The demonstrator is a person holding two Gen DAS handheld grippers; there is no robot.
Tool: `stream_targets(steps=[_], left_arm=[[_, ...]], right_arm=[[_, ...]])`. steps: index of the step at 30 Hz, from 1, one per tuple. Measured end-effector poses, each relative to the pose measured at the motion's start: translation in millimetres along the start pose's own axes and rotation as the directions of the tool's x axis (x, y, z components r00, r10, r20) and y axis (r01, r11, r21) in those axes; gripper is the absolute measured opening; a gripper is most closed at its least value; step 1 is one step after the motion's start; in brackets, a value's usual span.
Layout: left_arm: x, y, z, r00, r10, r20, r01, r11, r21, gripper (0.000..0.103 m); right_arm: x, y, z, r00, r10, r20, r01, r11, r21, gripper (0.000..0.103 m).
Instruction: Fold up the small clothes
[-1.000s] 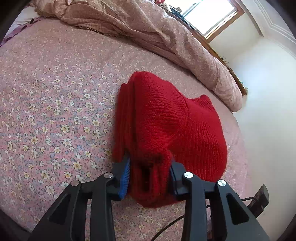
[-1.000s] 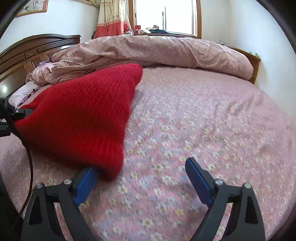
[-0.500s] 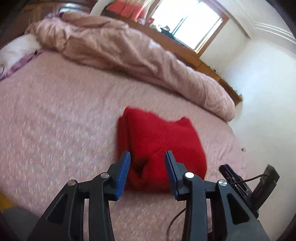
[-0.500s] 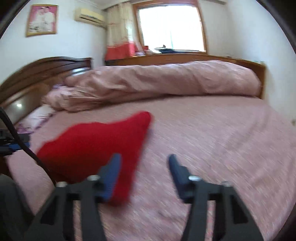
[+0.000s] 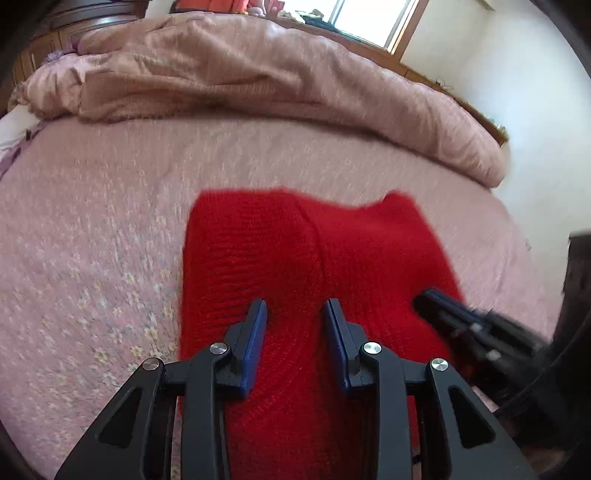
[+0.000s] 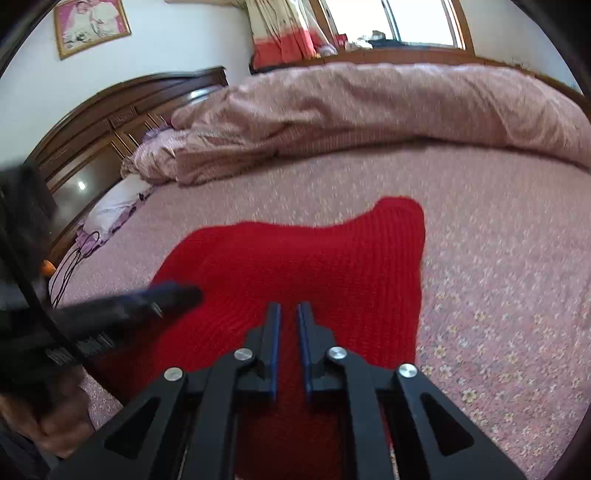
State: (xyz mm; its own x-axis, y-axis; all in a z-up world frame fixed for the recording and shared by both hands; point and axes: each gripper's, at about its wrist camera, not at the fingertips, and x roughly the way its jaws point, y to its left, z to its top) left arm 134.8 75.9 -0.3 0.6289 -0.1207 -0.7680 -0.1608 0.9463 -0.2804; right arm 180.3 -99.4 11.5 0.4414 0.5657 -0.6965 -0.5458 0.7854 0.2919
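Note:
A red knitted sweater (image 5: 314,258), folded into a compact bundle, lies on the floral pink bed sheet (image 5: 92,240); it also shows in the right wrist view (image 6: 314,266). My left gripper (image 5: 295,310) hovers above the sweater's near part with its jaws a little apart and nothing between them. My right gripper (image 6: 288,310) is over the sweater's near edge with its jaws nearly closed and a thin gap showing, holding nothing. Each gripper shows blurred in the other's view: the right one in the left wrist view (image 5: 461,325), the left one in the right wrist view (image 6: 147,299).
A rumpled pink duvet (image 5: 258,74) lies across the far side of the bed. A dark wooden headboard (image 6: 110,122) and a pillow (image 6: 114,206) are at the left. Black cables (image 6: 70,266) trail on the sheet's left edge. A window (image 6: 388,22) is behind.
My left gripper let go of the sweater's edge, rose and moved over it. My right gripper narrowed from wide open to nearly closed and moved over the sweater.

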Motion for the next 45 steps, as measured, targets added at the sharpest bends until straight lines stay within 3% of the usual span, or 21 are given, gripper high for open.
stream_targets(steps=[4, 10, 15, 22, 27, 29, 30, 31, 32, 33, 34, 39, 42, 45], left_arm=[[3, -5, 1, 0.999, 0.036, 0.005, -0.036, 0.999, 0.03, 0.028], [2, 8, 2, 1.0, -0.02, -0.021, 0.019, 0.999, -0.026, 0.028], [-8, 6, -7, 0.999, -0.03, -0.017, 0.03, 1.0, -0.01, 0.028], [-13, -5, -13, 1.0, 0.007, 0.002, -0.008, 0.998, 0.06, 0.028], [-17, 3, -11, 0.999, -0.039, -0.003, 0.039, 0.999, 0.017, 0.028], [-24, 6, -8, 0.998, -0.069, 0.005, 0.069, 0.998, -0.002, 0.028], [-31, 7, -6, 0.995, -0.102, 0.013, 0.102, 0.995, -0.013, 0.028], [-37, 9, -4, 0.99, -0.138, 0.022, 0.138, 0.99, -0.021, 0.028], [-43, 12, -2, 0.984, -0.173, 0.032, 0.174, 0.984, -0.027, 0.029], [-50, 15, 1, 0.978, -0.202, 0.043, 0.203, 0.979, -0.028, 0.034], [-54, 18, 3, 0.974, -0.219, 0.052, 0.221, 0.975, -0.025, 0.041], [-62, 38, 10, 0.971, -0.216, 0.097, 0.22, 0.975, -0.032, 0.063], [-41, 50, 14, 0.98, -0.199, 0.026, 0.2, 0.979, -0.048, 0.064], [-17, 62, 11, 0.974, -0.217, -0.061, 0.211, 0.972, -0.102, 0.064]], right_arm=[[15, -4, 0, 0.999, -0.01, -0.03, 0.011, 1.0, 0.008, 0.007], [13, 2, -1, 0.999, -0.042, -0.032, 0.041, 0.999, -0.024, 0.006], [3, 13, -5, 0.997, -0.074, 0.007, 0.074, 0.995, -0.06, 0.007], [-4, 9, -10, 0.999, -0.047, 0.027, 0.048, 0.998, -0.043, 0.007], [-2, 3, -8, 1.0, -0.014, 0.022, 0.015, 0.999, -0.033, 0.007], [-10, -1, -5, 0.998, 0.029, 0.05, -0.028, 0.999, -0.029, 0.012], [-14, -3, -4, 0.997, 0.049, 0.058, -0.048, 0.999, -0.02, 0.024], [-20, -8, -3, 0.992, 0.113, 0.064, -0.114, 0.994, 0.001, 0.047], [-25, -11, -1, 0.983, 0.167, 0.069, -0.169, 0.986, 0.013, 0.062], [-29, -14, -1, 0.973, 0.217, 0.079, -0.22, 0.975, 0.026, 0.089], [-37, -20, 1, 0.963, 0.251, 0.097, -0.256, 0.965, 0.049, 0.103], [-48, -45, 6, 0.978, 0.199, 0.065, -0.205, 0.973, 0.109, 0.103], [-40, -74, 3, 0.981, 0.195, 0.016, -0.194, 0.963, 0.186, 0.103], [-26, -100, -5, 0.972, 0.232, -0.024, -0.215, 0.932, 0.292, 0.103]])
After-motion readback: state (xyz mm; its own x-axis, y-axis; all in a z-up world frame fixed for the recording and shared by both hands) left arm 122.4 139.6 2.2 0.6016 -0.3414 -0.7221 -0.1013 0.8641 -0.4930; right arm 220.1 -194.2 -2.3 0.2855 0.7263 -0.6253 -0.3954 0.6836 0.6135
